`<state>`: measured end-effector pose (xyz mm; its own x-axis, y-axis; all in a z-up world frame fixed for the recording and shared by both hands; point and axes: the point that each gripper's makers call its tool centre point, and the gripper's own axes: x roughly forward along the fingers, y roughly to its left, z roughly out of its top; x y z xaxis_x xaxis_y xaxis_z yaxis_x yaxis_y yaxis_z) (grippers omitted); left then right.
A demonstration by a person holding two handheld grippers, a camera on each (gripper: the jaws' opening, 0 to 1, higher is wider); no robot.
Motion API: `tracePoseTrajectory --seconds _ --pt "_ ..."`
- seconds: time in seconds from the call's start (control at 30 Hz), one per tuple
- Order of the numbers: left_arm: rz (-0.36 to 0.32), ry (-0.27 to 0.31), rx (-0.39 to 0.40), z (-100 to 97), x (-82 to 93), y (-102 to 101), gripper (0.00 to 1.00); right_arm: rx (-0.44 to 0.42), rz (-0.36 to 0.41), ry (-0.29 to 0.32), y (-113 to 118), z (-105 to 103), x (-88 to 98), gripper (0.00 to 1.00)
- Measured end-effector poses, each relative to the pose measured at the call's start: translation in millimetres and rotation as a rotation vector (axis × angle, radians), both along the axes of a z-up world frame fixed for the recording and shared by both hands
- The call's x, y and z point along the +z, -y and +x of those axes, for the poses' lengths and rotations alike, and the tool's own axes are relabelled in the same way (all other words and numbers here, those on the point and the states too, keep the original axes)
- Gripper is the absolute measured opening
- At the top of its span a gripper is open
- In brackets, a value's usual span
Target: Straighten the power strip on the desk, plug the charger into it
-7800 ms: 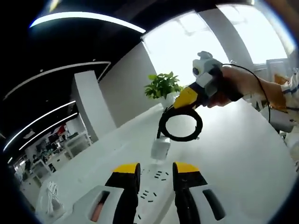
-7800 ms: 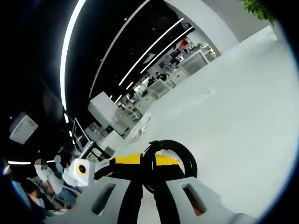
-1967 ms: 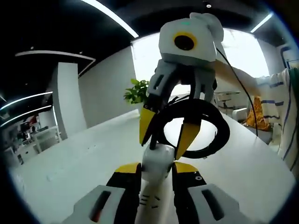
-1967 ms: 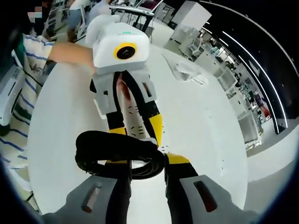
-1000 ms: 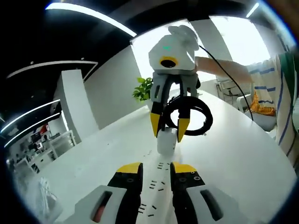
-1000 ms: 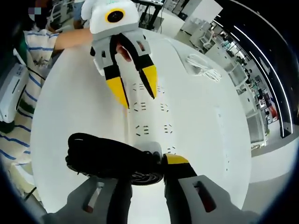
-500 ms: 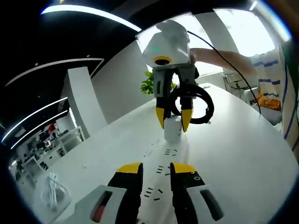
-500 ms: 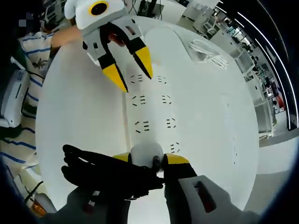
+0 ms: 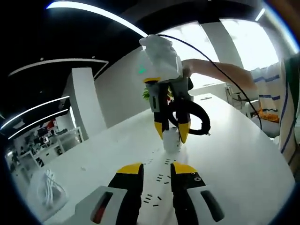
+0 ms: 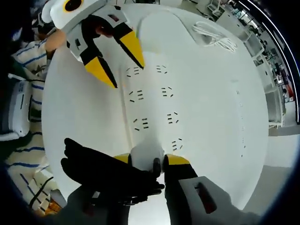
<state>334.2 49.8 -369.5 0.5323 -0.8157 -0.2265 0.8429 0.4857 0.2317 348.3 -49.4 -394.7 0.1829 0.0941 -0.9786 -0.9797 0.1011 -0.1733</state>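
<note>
Two grippers over a white desk point(image 9: 243, 154), both with yellow-tipped black fingers. Left gripper point(image 9: 156, 171), in the left gripper view, rising from 6 o'clock with fingers slightly apart and nothing between them, hovering above the near end of a flat white power strip point(image 9: 161, 180) marked with rows of dark socket slots. Bundle of white cable point(image 9: 48, 187) lying on the desk at 8 o'clock. Beyond the fingers, toward 12 o'clock, right gripper point(image 9: 171, 133) pointing down at the far end of the strip, its fingers closed on a white rounded charger block point(image 9: 171, 139) standing upright against the strip; coiled black cord point(image 9: 191, 118) looped just right of that gripper. Person's bare forearm point(image 9: 215, 72) stretching to 2 o'clock, striped sleeve point(image 9: 285, 108) at 3 o'clock. Green potted plant point(image 9: 148, 93) partly hidden behind the right gripper.

In the right gripper view, left gripper point(image 10: 116, 63) entering from 11 o'clock, fingers parted and empty, tips just above the strip's far end. Power strip point(image 10: 150, 103) running from centre toward 12 o'clock along the desk point(image 10: 211, 117), two columns of slots in view. Right gripper point(image 10: 146, 159) at 6 o'clock clamped on the white charger point(image 10: 146, 154), which sits at the strip's near end; whether the prongs are fully seated cannot be told. Black cord point(image 10: 101, 176) bunched at 7 o'clock, across the left finger. White cable bundle point(image 10: 214, 35) at 1 o'clock on the desk.
</note>
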Motion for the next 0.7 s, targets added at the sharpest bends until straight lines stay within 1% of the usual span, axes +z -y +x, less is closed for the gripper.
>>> tracePoseTrajectory --seconds 0.07,0.13,0.17,0.23,0.33,0.4,0.53,0.63,0.7 --pt "-0.003 -0.001 0.007 0.7 0.9 -2.5 0.24 0.001 0.006 0.003 2.6 0.4 0.7 0.24" --pt "-0.008 -0.008 0.012 0.7 0.6 -3.4 0.25 -0.009 0.051 -0.011 3.6 1.3 1.0 0.24" --pt "-0.005 -0.010 0.015 0.9 -0.1 -4.0 0.26 -0.005 0.069 -0.015 4.3 1.3 0.8 0.24" --pt "0.017 0.000 0.026 2.5 -1.6 -5.7 0.26 -0.004 0.079 -0.015 4.3 1.5 0.6 0.24" --pt "0.036 0.013 0.027 1.3 -0.6 -6.0 0.29 -0.007 0.052 -0.015 2.0 2.6 -0.1 0.24" --pt "0.039 0.020 0.026 -0.1 1.1 -5.7 0.30 -0.006 0.014 -0.011 1.1 1.7 -1.3 0.24" --pt "0.039 0.026 0.025 -0.8 2.4 -4.7 0.30 -0.007 -0.027 0.009 0.4 -0.3 -2.8 0.24" --pt "0.024 0.005 0.018 -2.6 1.2 -2.7 0.30 -0.008 -0.018 0.020 3.3 -0.4 -2.3 0.24" --pt "0.013 -0.006 0.014 -3.2 1.2 -2.7 0.30 0.008 0.027 0.026 3.9 -0.7 -2.6 0.24"
